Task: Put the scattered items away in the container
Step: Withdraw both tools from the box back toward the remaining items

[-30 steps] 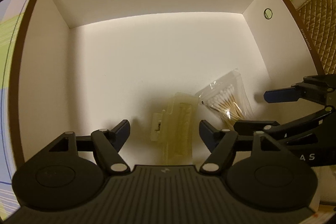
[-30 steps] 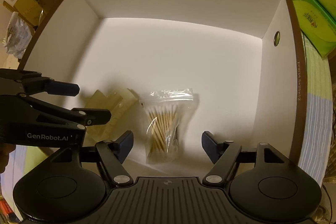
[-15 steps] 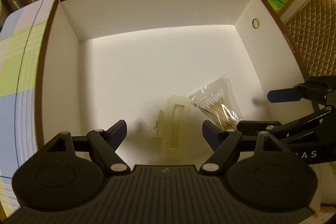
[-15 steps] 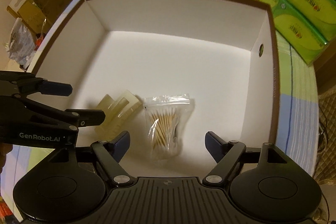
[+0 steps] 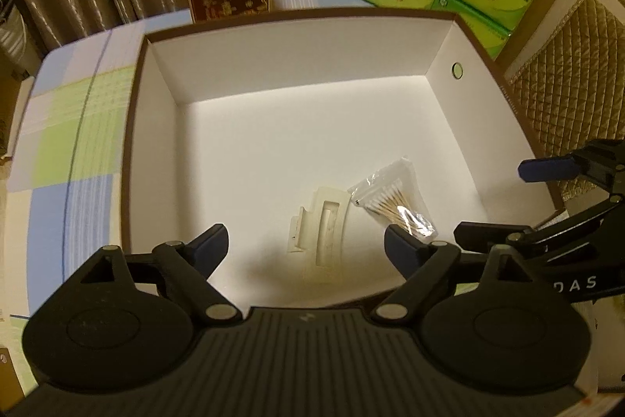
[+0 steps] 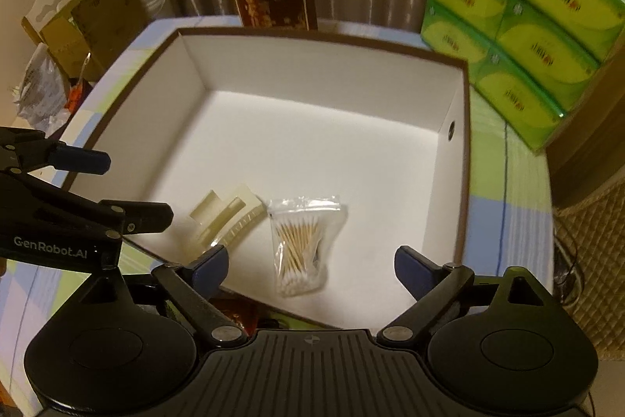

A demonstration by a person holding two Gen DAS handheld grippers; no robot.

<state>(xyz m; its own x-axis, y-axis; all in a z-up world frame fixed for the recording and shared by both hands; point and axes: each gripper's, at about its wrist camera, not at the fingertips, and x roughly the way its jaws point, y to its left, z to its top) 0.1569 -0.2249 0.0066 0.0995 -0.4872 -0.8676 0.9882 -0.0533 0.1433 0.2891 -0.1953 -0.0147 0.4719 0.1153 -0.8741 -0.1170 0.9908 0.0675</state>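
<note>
1. The left tongs (image 5: 304, 245) hang with jaws spread wide and nothing between them, above the near edge of the box (image 5: 133, 127).
2. The box is stiff card, brown outside and smooth white inside, with a small round hole in its right wall. It stands on a desk (image 5: 66, 127) under a checked cloth.
3. On the box floor, left of centre, lies a cream plastic clip (image 6: 224, 217). It looks hard, light and a little slick, so I would pinch it across its long spine.
4. Just beside it lies a clear bag of cotton swabs (image 6: 302, 241): soft, crinkly, very light. The sealed top strip looks like the safest hold.
5. The right tongs (image 6: 310, 270) are likewise spread and empty, near the bag.
</note>
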